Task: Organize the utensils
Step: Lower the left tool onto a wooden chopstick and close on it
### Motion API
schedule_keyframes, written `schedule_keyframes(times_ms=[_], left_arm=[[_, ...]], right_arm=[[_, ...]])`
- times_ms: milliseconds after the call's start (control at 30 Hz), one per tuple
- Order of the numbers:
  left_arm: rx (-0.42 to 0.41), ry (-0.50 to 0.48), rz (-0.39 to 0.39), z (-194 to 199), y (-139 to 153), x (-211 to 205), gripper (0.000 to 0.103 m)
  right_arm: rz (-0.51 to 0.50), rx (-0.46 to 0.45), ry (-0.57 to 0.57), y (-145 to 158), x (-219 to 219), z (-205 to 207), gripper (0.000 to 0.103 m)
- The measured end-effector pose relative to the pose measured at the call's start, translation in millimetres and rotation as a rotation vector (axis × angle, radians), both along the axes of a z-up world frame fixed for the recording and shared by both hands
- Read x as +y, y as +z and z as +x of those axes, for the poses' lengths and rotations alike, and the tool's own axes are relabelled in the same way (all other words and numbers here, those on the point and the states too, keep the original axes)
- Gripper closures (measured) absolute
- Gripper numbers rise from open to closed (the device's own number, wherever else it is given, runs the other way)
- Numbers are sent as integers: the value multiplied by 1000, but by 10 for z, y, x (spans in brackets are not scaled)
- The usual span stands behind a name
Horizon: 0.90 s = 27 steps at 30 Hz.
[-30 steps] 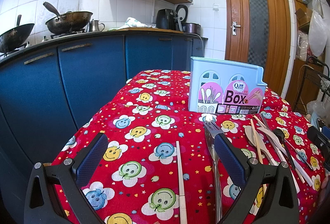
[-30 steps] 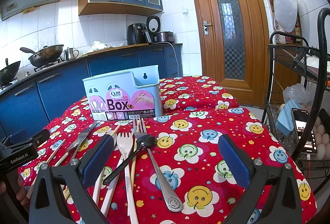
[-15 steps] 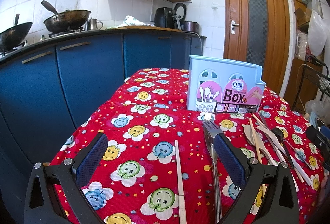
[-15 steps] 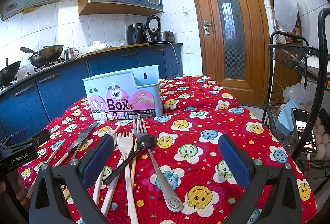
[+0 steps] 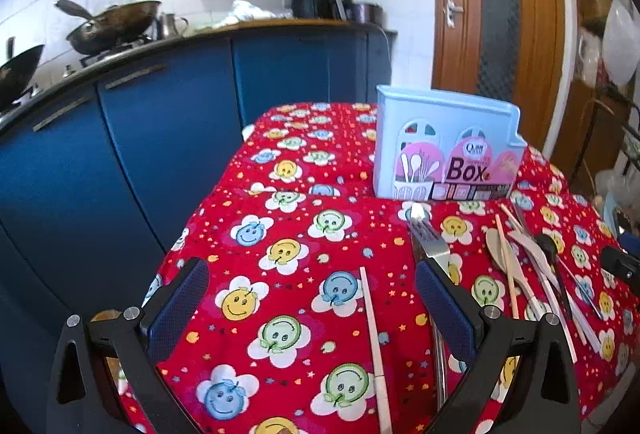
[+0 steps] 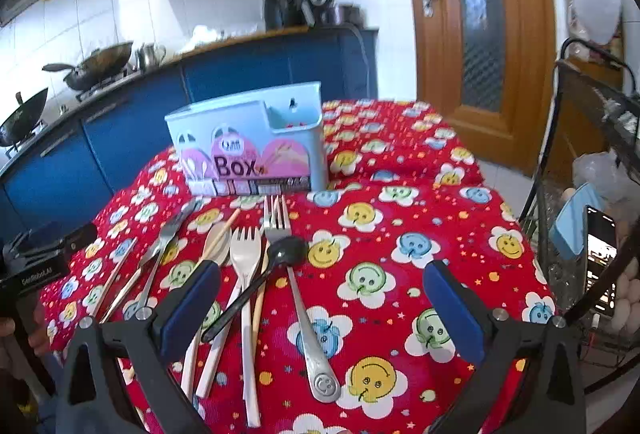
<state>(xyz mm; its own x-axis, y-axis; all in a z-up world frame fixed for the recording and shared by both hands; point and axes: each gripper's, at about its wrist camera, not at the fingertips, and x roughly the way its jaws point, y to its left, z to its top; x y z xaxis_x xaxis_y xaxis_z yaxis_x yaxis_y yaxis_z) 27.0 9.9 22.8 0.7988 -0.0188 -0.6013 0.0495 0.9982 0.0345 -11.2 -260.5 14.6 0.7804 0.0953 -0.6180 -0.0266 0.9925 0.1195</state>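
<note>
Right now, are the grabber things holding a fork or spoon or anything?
No, nothing is held. The left tool and the right tool are both open, above the tablecloth. The forks, spoons and chopsticks lie loose on it.

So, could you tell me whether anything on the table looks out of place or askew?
One pale chopstick lies alone between the left gripper's open fingers, apart from the other utensils. Those lie crossed in a loose heap: the black spoon slants over the white fork.
</note>
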Motion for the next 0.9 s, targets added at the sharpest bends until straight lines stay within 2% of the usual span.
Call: schedule_keyframes(times_ms=[167, 267, 367, 467, 533, 700, 900], left_arm=[[152, -23, 27, 158, -39, 25, 2], [262, -53, 21, 242, -128, 13, 9], [337, -82, 5, 284, -202, -16, 18], [384, -107, -4, 314, -242, -38, 25], [411, -119, -3, 347, -258, -54, 30], [492, -163, -26, 438, -312, -95, 51], [547, -202, -8, 507, -365, -154, 59]], right_arm=[[10, 109, 40, 12, -29, 123, 1], [-15, 180, 78, 6, 9, 210, 7], [-37, 240, 118, -2, 60, 278, 15], [-76, 303, 150, -17, 109, 354, 24], [-84, 354, 170, -49, 123, 410, 33], [-104, 443, 195, -133, 124, 524, 53], [-127, 499, 225, -222, 150, 644, 67]])
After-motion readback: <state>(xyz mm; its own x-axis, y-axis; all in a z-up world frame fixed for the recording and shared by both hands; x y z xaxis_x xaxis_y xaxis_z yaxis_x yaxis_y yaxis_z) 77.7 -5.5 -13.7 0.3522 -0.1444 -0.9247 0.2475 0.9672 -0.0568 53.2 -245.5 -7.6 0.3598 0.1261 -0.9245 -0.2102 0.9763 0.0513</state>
